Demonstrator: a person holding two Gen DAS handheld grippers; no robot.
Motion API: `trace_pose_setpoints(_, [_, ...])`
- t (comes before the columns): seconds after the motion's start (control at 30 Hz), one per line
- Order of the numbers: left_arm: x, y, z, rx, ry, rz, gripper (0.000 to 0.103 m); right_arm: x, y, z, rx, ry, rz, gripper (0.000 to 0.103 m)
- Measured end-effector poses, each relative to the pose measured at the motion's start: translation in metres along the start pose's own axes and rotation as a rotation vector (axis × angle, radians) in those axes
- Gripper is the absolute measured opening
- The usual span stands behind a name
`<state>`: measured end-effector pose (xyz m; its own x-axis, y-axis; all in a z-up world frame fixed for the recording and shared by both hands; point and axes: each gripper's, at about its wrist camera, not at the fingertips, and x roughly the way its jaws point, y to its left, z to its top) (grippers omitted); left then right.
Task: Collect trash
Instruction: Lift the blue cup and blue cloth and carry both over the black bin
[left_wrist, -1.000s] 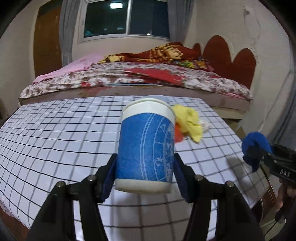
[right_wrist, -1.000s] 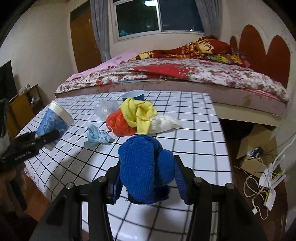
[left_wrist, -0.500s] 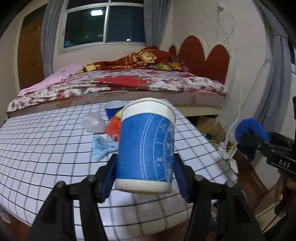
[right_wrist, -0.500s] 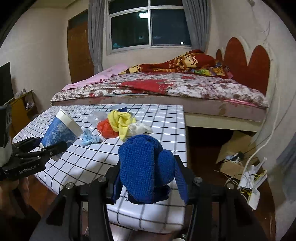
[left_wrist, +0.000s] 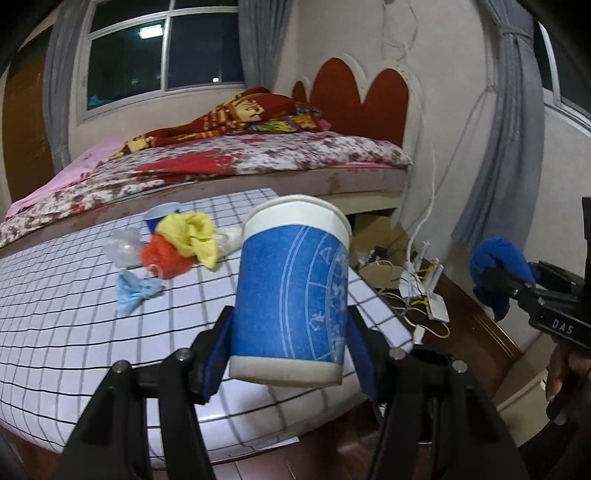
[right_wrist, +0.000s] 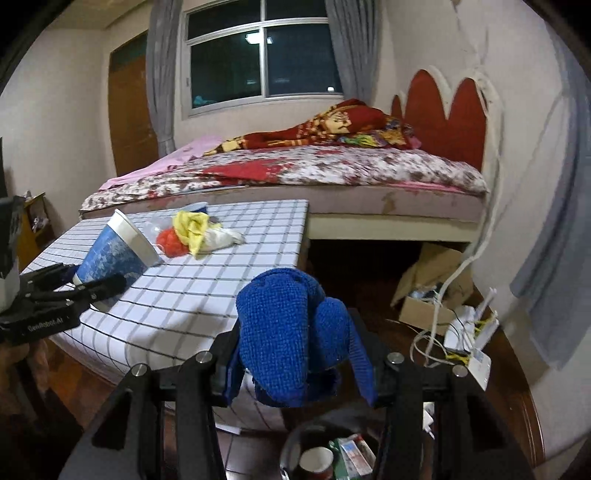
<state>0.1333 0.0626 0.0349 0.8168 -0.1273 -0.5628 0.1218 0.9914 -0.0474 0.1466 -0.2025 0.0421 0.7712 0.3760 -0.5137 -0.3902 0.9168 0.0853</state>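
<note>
My left gripper (left_wrist: 290, 350) is shut on a blue paper cup with a white rim (left_wrist: 291, 291), held upright off the right end of the checked table (left_wrist: 74, 332). My right gripper (right_wrist: 299, 369) is shut on a wadded blue knitted cloth (right_wrist: 288, 332); it hangs over the floor past the table's corner, above a trash bin (right_wrist: 295, 443) that holds a paper cup and cartons. In the right wrist view the cup (right_wrist: 114, 254) and left gripper (right_wrist: 81, 291) show at the left. On the table lies a pile of trash: yellow cloth (left_wrist: 195, 236), red mesh (left_wrist: 166, 254), clear plastic (left_wrist: 123, 245), a light blue wad (left_wrist: 135, 291).
A bed (right_wrist: 295, 170) with a patterned blanket runs behind the table. On the wooden floor to the right are a cardboard box (right_wrist: 424, 295), a white router (right_wrist: 472, 343) and tangled cables. A small blue cup (left_wrist: 159, 216) stands at the table's far edge. A grey curtain (left_wrist: 509, 155) hangs at the right.
Both grippers have swung rightward off the table toward the floor side, each keeping its load. The trash bin has come into the right wrist view below the blue cloth.
</note>
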Motion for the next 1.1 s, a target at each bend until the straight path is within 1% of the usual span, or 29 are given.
trace_pose_setpoints(0.13, [0.006,-0.023,-0.004,0.024,0.016,-0.025,0.059,-0.004,-0.029,-0.025,0.077,0.026,-0.024,0.051])
trace_pose_setpoints(0.27, [0.011,-0.048,-0.009,0.048,0.032,-0.057,0.059,-0.012,-0.052,-0.04,0.131,0.043,-0.049,0.051])
trace_pose_setpoints(0.4, [0.016,-0.072,-0.014,0.059,0.049,-0.094,0.059,-0.019,-0.066,-0.051,0.15,0.057,-0.057,0.051])
trace_pose_setpoints(0.57, [0.023,-0.109,-0.031,0.096,0.091,-0.157,0.059,-0.023,-0.083,-0.073,0.183,0.102,-0.059,0.051])
trace_pose_setpoints(0.73, [0.037,-0.143,-0.054,0.129,0.16,-0.223,0.059,-0.024,-0.096,-0.093,0.176,0.151,-0.114,0.051])
trace_pose_setpoints(0.8, [0.043,-0.15,-0.062,0.134,0.185,-0.238,0.059,-0.023,-0.102,-0.101,0.174,0.174,-0.135,0.051])
trace_pose_setpoints(0.93, [0.058,-0.16,-0.078,0.14,0.237,-0.258,0.059,-0.016,-0.11,-0.116,0.19,0.219,-0.147,0.051])
trace_pose_setpoints(1.1, [0.074,-0.165,-0.092,0.131,0.283,-0.28,0.059,0.005,-0.116,-0.133,0.192,0.281,-0.14,0.051])
